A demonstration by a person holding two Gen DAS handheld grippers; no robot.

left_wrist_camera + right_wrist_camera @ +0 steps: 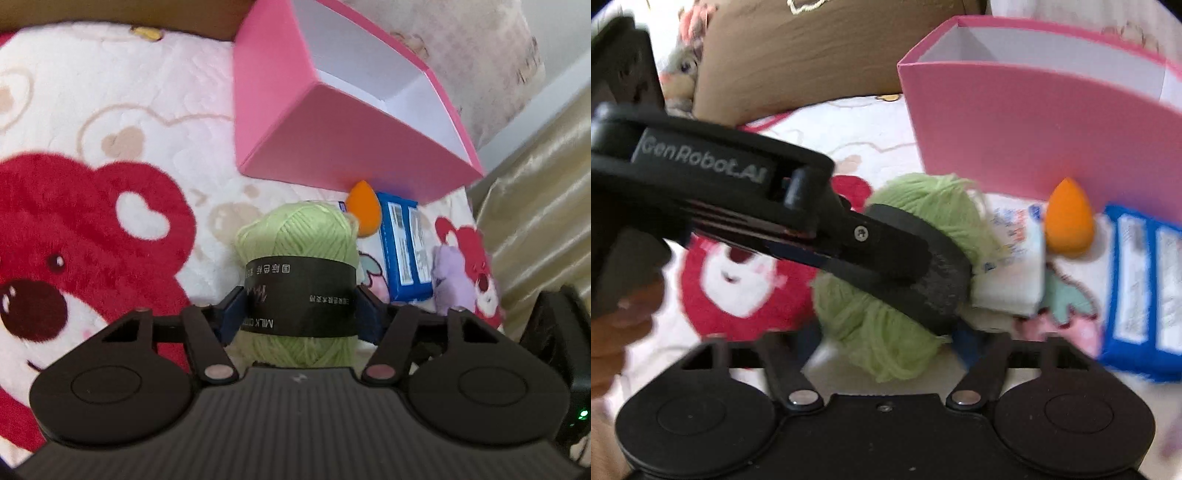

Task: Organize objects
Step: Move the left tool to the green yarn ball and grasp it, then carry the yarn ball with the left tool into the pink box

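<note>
The left tongs (300, 314) have their two blue pads pressed against the black paper band of a light-green yarn ball (301, 258), one pad on each side, so the ball is gripped between them. The right tongs (886, 339) sit around the lower end of the same yarn ball (886, 332); that view is blurred, and whether their pads press on it cannot be told. In the right wrist view the left tongs reach in from the left across the ball. The ball rests on a plush blanket (110, 122) printed with red bears. Just beyond it lie an orange teardrop sponge (364, 206), a blue packet (404, 251) and a white tissue pack (1012, 273). Behind these stands an open pink box (332, 129), white inside. A small purple plush toy (450, 284) lies beside the blue packet.
</note>
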